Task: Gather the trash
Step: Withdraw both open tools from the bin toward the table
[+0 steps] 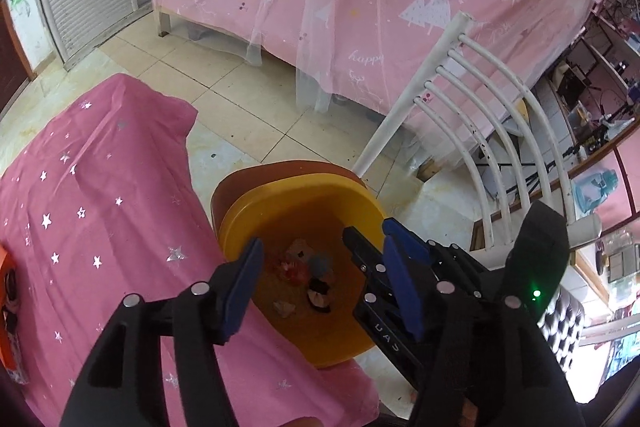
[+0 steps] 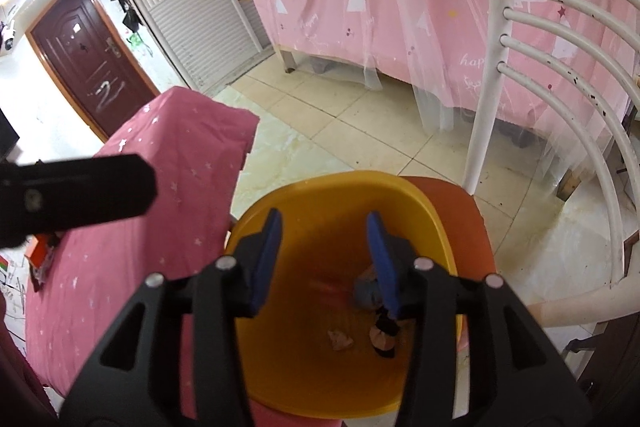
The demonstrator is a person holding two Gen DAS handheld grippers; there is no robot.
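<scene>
— How much of the trash has been collected?

— Several scraps [image 1: 304, 275] are seen at the bottom of the yellow bin [image 1: 280, 199], below and between the left tongs [image 1: 320, 283]. Those tongs are spread apart, with nothing gripped.

— And on the right?

— The right tongs [image 2: 324, 263] are likewise parted and empty, held just over the same bin [image 2: 344, 187], scraps [image 2: 340, 339] lying beneath them. A drop seems finished.

— What is left?

— On the pink-covered counter [image 1: 100, 195], left of both tongs, no loose trash can be made out; something orange [image 1: 10, 307] at its edge cannot be identified.
</scene>
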